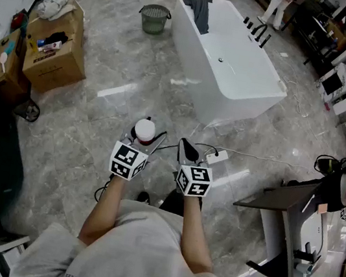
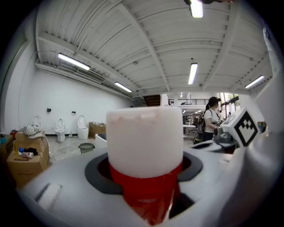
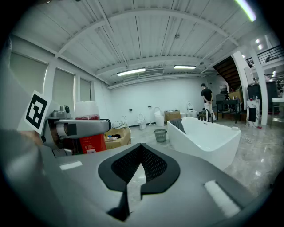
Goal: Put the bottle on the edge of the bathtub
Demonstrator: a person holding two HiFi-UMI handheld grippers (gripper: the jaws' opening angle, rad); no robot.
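Red bottle (image 1: 145, 128), white-capped, is gripped in the left claw (image 1: 146, 140) above the grey marble floor (image 1: 88, 133).
The left claw's jaws are spread wide and pressed against the bottle's sides, and the bottle is held upright. The right claw (image 1: 188, 150) is carried just beside it, jaws closed together on nothing. The white bathtub (image 1: 201, 87) is seen ahead, well apart from the bottle.

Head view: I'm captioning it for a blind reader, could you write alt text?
Seen from above, a person holds a white-capped red bottle in the left hand-held gripper, the right hand-held gripper shut and empty beside it. A white bathtub stands ahead on the grey floor.
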